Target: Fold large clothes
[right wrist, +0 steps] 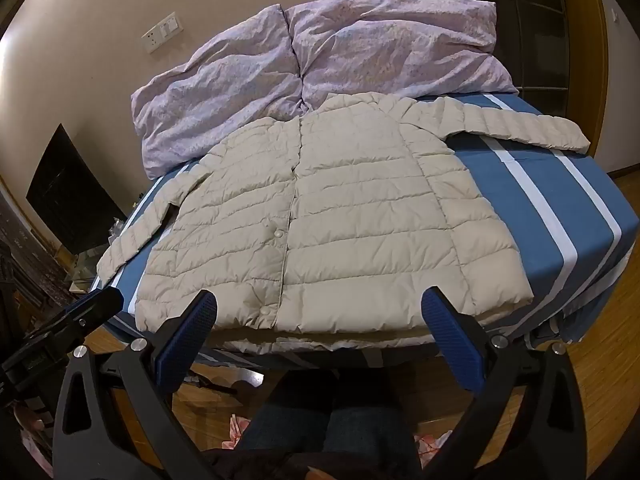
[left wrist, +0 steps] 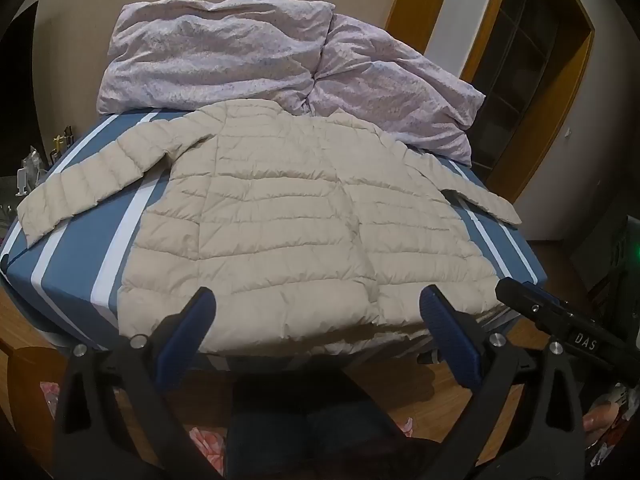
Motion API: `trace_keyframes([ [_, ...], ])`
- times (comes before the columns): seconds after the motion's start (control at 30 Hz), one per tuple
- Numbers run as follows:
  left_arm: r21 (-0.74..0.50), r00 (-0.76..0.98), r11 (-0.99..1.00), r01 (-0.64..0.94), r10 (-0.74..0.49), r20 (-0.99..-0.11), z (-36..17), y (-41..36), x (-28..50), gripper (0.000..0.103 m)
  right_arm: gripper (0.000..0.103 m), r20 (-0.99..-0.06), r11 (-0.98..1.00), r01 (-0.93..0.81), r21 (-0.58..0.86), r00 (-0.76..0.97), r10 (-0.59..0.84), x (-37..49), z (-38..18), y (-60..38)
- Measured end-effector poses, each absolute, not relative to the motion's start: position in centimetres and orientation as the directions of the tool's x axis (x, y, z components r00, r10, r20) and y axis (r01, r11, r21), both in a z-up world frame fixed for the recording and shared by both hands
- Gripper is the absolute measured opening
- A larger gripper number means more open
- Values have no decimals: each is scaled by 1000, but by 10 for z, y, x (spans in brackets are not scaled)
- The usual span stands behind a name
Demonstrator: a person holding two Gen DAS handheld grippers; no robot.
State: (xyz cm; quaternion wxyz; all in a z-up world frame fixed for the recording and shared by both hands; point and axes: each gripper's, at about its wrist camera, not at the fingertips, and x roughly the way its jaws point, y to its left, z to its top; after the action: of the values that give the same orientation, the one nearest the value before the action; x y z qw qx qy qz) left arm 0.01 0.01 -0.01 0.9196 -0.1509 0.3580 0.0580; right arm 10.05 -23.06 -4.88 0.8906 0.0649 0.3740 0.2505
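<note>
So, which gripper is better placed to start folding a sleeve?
Roughly even, slight edge right. Both grippers, left and right, hover open near the hem of the cream quilted puffer jacket; its right sleeve lies fully on the blue striped bed.

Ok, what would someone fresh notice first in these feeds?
The cream puffer jacket spread flat, front up, sleeves out, across the blue striped bed sheet. Behind its collar sits a rumpled lilac duvet. Both grippers, left and right, hover open near the hem.
</note>
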Motion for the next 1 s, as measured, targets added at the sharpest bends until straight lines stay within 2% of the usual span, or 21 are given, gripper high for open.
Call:
trace_keyframes([
  [1.0, -237, 736, 947, -215, -2, -677, 0, 0, 0, 101, 102, -635, 866, -397, 304, 593, 494, 100, -51, -228],
])
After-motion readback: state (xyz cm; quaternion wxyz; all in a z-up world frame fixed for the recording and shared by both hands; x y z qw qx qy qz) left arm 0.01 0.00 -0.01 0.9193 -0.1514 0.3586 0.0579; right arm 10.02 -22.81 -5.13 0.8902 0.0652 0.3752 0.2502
